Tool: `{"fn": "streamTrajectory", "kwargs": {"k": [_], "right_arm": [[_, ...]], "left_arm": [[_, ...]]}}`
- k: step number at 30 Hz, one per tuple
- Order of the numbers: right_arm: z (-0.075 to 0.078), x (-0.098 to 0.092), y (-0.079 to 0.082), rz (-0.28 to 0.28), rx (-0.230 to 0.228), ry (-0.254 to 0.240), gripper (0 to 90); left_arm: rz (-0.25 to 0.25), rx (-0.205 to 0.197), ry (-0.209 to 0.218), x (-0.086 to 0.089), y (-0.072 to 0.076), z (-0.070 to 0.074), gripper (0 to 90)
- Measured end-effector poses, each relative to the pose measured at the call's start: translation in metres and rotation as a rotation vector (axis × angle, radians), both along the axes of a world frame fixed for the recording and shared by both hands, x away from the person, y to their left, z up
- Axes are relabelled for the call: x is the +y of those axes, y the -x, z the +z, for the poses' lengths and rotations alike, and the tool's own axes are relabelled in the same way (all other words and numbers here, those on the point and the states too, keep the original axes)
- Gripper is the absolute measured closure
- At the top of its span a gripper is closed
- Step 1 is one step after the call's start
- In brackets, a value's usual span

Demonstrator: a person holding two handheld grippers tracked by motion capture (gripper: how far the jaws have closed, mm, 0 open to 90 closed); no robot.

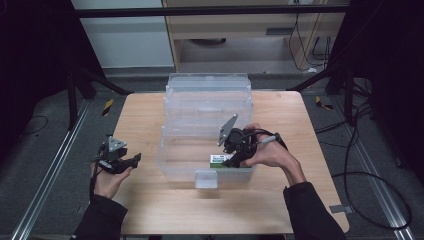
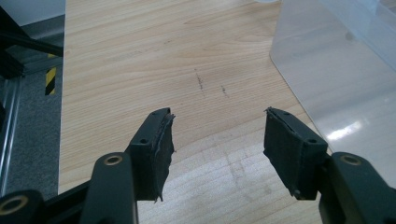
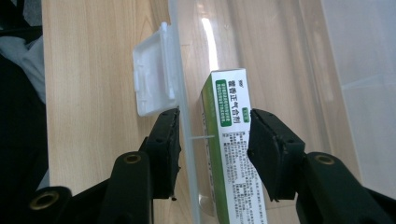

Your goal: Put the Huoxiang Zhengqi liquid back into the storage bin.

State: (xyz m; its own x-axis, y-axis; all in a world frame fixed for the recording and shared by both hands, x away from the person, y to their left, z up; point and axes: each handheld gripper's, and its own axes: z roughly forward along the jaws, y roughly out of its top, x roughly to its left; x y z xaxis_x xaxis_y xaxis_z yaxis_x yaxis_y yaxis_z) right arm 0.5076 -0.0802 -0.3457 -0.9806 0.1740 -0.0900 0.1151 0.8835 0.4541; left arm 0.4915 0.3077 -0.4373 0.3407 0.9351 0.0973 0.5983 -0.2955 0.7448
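Note:
A green and white carton [image 1: 220, 160] with printed text lies in the near right part of a clear plastic bin [image 1: 165, 150] on the wooden table. My right gripper [image 1: 231, 160] reaches into the bin from the right, over the carton. In the right gripper view the carton [image 3: 231, 140] lies between the jaws of the right gripper [image 3: 213, 113], which stand open with a gap on the left side; the bin's front wall [image 3: 187, 140] also runs between them. My left gripper [image 1: 134, 160] is held left of the bin, open and empty [image 2: 219, 113].
The bin's lid [image 1: 207, 82] stands open at the back. A white latch [image 1: 206, 179] hangs on the bin's front wall, also seen as the latch [image 3: 152, 79] beside my right jaw. Bare table [image 1: 150, 200] lies in front and to the left. Cables trail on the floor at right.

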Motion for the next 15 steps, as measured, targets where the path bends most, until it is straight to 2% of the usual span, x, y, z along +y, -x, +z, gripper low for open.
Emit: {"fn": "streamTrajectory", "kwargs": {"k": [8,15], "right_arm": [[-0.016,0.007,0.003,0.008,0.033,0.015,55.3],[-0.025,0.011,0.004,0.016,0.054,0.001,55.8]], "left_arm": [[0.0,-0.003,0.0,0.0,0.0,0.001,41.5],[0.001,0.003,-0.003,0.0,-0.001,-0.001,41.5]]}}
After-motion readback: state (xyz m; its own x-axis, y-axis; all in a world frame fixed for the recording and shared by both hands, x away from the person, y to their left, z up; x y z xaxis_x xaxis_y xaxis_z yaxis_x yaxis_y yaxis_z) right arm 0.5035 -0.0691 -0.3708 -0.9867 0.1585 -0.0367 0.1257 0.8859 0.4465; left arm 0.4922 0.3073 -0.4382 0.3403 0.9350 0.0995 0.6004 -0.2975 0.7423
